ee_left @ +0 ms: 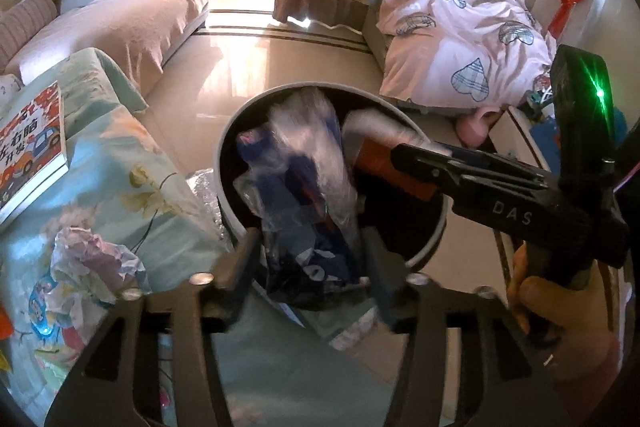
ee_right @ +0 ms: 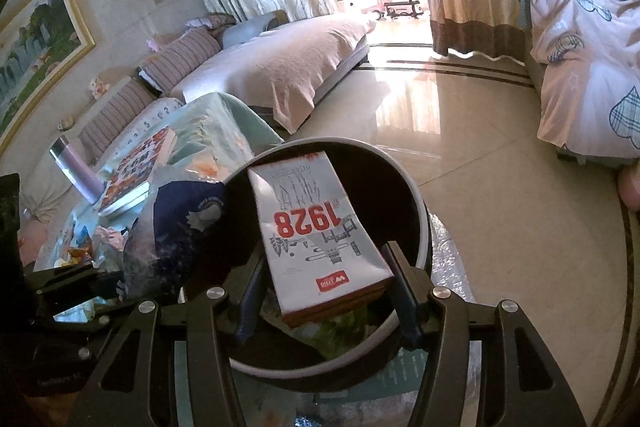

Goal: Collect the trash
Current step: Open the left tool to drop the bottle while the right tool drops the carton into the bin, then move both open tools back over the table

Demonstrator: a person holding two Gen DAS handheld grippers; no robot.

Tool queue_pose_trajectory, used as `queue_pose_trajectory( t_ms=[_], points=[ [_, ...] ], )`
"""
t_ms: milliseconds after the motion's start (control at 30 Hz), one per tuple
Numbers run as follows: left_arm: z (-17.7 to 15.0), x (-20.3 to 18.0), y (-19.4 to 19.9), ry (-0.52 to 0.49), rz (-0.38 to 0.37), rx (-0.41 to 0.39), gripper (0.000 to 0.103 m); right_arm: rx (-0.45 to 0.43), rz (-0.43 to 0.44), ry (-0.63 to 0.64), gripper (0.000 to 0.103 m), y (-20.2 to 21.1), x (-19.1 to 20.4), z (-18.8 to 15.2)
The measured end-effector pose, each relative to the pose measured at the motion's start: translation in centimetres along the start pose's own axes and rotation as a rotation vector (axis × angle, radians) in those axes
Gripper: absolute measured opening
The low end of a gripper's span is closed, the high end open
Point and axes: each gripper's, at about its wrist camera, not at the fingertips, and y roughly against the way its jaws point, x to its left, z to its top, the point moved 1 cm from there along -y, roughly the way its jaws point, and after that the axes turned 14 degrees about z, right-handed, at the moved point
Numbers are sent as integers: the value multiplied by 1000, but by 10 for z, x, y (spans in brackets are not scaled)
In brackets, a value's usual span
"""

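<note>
Here the left hand-held gripper [ee_left: 310,259] was closed on a blue plastic bag [ee_left: 304,195] above the round bin [ee_left: 430,247], beside the table [ee_left: 120,187] with its crumpled paper [ee_left: 96,263]. The right hand-held gripper [ee_right: 324,291] pinched a "1928" box [ee_right: 316,231] over the same bin [ee_right: 420,211].

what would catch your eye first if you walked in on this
The round bin in the middle, with both grippers over its mouth. The right gripper holds a carton printed 1928 in red; the left gripper holds a clear bag with dark blue inside. Crumpled paper lies on the floral cloth left of the bin.
</note>
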Motion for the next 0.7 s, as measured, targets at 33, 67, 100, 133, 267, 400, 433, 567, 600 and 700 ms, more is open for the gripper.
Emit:
queue_pose_trajectory(
  t_ms=[33, 67, 100, 133, 267, 400, 433, 567, 600, 700],
  points=[
    [-1, 1, 1, 4, -5, -2, 58, 1, 6, -6, 59, -1, 0, 0],
    [-2, 2, 1, 8, -10, -3, 58, 0, 11, -12, 65, -1, 0, -1],
    [-5, 3, 3, 12, -11, -4, 60, -5, 11, -13, 69, 0, -1, -1],
    [-7, 5, 5, 17, -8, -5, 61, -12, 12, -12, 69, 2, 0, -2],
    [-21, 13, 13, 49, -20, -7, 62, -47, 24, -30, 71, 12, -1, -7],
    [-41, 22, 26, 74, -21, -18, 62, -90, 53, -41, 83, 27, 9, -17],
    [-49, 26, 31, 80, -19, -21, 62, -99, 63, -41, 85, 31, 14, -21],
    [-73, 39, 41, 121, -18, -10, 62, -123, 97, -49, 92, 37, 31, -36],
    [-80, 44, 43, 133, -15, -6, 62, -127, 104, -51, 93, 38, 35, -40],
    [-95, 59, 49, 165, 2, 2, 62, -130, 128, -53, 93, 39, 50, -56]
  ],
)
